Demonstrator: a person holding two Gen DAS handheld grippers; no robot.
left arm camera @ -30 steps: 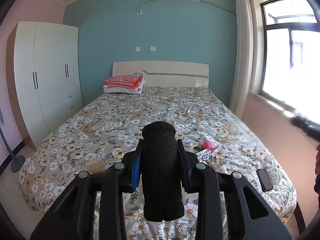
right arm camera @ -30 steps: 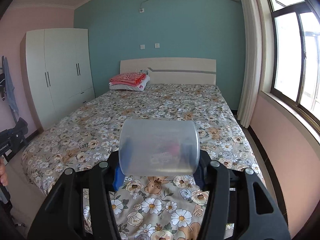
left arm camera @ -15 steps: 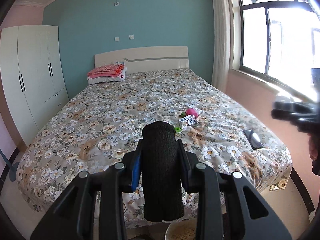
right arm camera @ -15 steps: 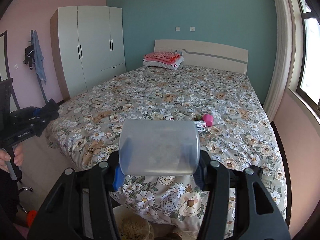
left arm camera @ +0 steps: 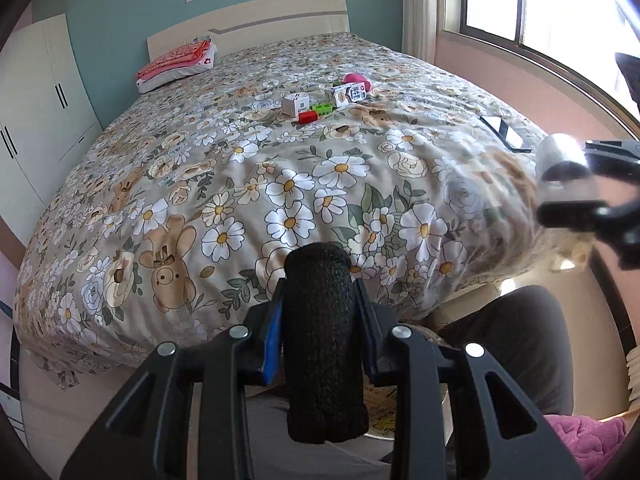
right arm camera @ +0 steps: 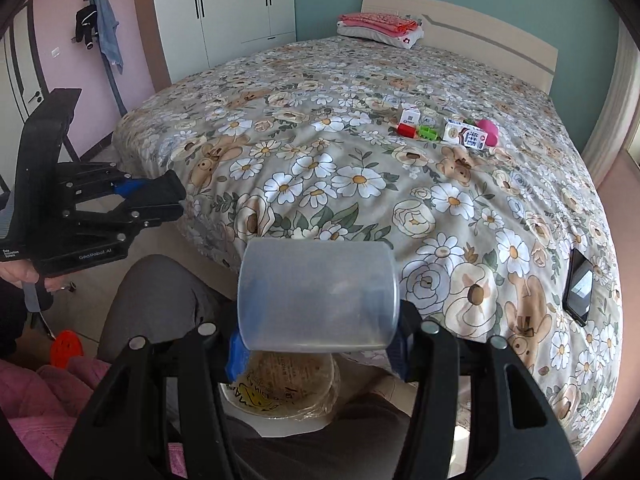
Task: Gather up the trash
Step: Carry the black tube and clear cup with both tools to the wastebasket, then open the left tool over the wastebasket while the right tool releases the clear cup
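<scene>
My left gripper is shut on a black foam roll, held near the foot of the bed. My right gripper is shut on a clear plastic cup lying sideways between its fingers, right above a bin lined with a plastic bag. The right gripper and cup also show in the left wrist view; the left gripper shows in the right wrist view. On the bed lie small cartons, a white box, red and green bricks and a pink object.
The flowered bed fills both views. A phone lies near its right edge. Folded pink bedding sits by the headboard. A white wardrobe stands at the left. The person's legs are beside the bin.
Both grippers have tilted downward and come closer to the foot of the bed. The bin now shows under the right gripper. Both still hold their objects.
</scene>
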